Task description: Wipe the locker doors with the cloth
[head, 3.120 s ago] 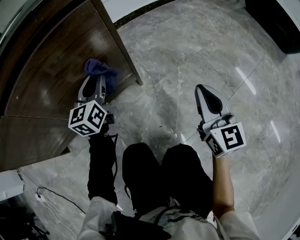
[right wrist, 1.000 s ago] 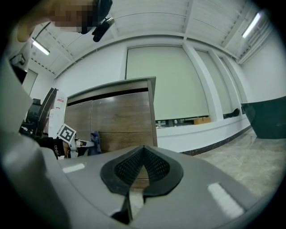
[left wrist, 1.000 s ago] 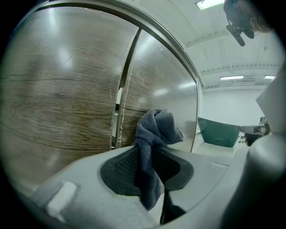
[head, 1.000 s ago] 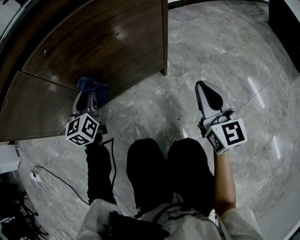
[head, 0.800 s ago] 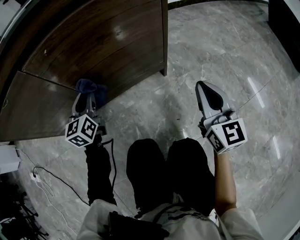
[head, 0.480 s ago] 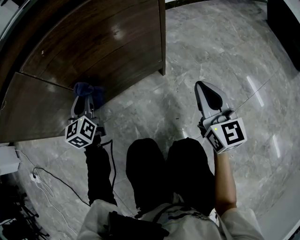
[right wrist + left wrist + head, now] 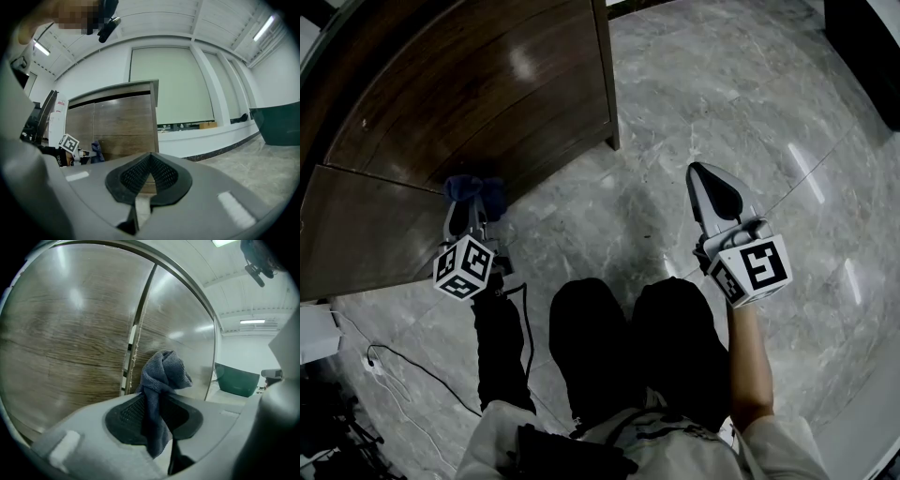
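The locker [image 7: 469, 94] has dark wood-grain doors and stands at the upper left of the head view. My left gripper [image 7: 467, 202] is shut on a bunched blue cloth [image 7: 474, 187], which rests against the lower part of a door. In the left gripper view the cloth [image 7: 161, 376] sticks up between the pads [image 7: 126, 416], right in front of the seam between two doors [image 7: 70, 343]. My right gripper [image 7: 699, 172] hovers over the marble floor to the right, away from the locker, with its jaws together and nothing between them. Its own view shows the locker [image 7: 122, 122] ahead.
The person's dark legs [image 7: 628, 347] are between the two grippers. A thin cable [image 7: 394, 366] and a white box [image 7: 314, 333] lie on the floor at lower left. A dark object [image 7: 872, 56] sits at the top right. A green bin [image 7: 236, 378] stands beyond the locker.
My left gripper has sunk a little along the door with the cloth still in it. The right gripper has kept still.
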Demonstrator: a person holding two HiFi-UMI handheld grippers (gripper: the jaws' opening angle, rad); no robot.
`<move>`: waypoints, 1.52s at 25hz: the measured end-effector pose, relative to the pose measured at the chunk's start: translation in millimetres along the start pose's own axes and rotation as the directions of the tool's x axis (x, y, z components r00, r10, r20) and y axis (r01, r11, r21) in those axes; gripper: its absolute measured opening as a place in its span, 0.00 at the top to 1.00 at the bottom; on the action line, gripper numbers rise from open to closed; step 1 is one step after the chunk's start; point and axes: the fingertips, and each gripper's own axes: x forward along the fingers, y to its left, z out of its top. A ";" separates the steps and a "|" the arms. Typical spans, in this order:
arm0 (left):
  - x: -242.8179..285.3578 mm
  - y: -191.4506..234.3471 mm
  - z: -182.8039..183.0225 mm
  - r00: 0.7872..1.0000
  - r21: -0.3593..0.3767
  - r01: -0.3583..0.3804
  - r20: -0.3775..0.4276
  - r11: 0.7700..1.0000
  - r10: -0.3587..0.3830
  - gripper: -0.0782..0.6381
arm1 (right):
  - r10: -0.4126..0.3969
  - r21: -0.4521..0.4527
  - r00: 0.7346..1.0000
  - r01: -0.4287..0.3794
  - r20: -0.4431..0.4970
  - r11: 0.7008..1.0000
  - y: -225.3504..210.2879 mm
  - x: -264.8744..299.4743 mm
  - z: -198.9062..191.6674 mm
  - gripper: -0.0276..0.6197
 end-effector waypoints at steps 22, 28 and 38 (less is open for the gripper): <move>31.5 -47.4 -17.9 0.999 -0.010 0.034 -0.004 0.999 -0.034 0.77 | -0.058 0.007 0.998 0.058 -0.024 0.998 -41.8 -17.1 -16.3 0.95; 45.6 -68.6 -23.1 0.997 -0.005 0.071 -0.020 0.997 -0.071 0.77 | -0.073 0.042 0.997 0.074 -0.020 0.996 -49.5 -19.0 -16.2 0.95; 77.6 -124.0 -26.5 0.986 0.011 0.163 -0.038 0.987 -0.162 0.77 | -0.107 0.023 0.994 0.108 -0.037 0.994 -70.2 -33.2 -24.3 0.95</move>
